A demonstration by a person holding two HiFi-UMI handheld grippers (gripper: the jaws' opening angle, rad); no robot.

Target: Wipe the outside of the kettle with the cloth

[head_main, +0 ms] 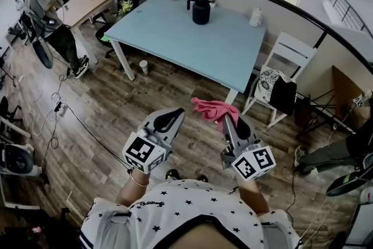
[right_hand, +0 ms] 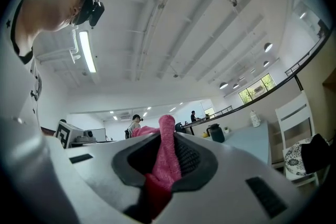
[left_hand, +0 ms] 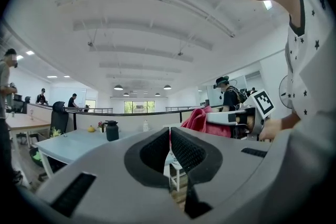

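1. The person stood on a wood floor, well apart from a pale blue table (head_main: 233, 49) that lay farther off, and held a gripper in each hand close to the body.
2. The right gripper (head_main: 232, 119) had its tongs pinching a pink cloth (head_main: 213, 108). In the right gripper view the cloth filled the gap between the pads and bunched out past the tips.
3. The left gripper (head_main: 170, 118) was held just to the left of it. Its tongs were pressed together, with only a thin slit between the pads and nothing held.
4. The black kettle (head_main: 201, 10) stood upright on the far part of the table, its handle turned to the left. A small white bottle (head_main: 255, 17) stood to its right, near the far right corner.
5. Judged from this, the step in hand was carrying the cloth toward the kettle. Wiping had not begun, since cloth and kettle were well apart.
6. The next move called for walking up to the near edge of the table and reaching across it.
7. There, the left tongs would probably need to spread and steady the kettle. The right gripper could then lay the cloth against the kettle's side.
8. A white chair (head_main: 287, 48) stood at the table's right side. Cables (head_main: 58, 105) trailed over the floor at the left, so the straight path to the near edge looked the safest.
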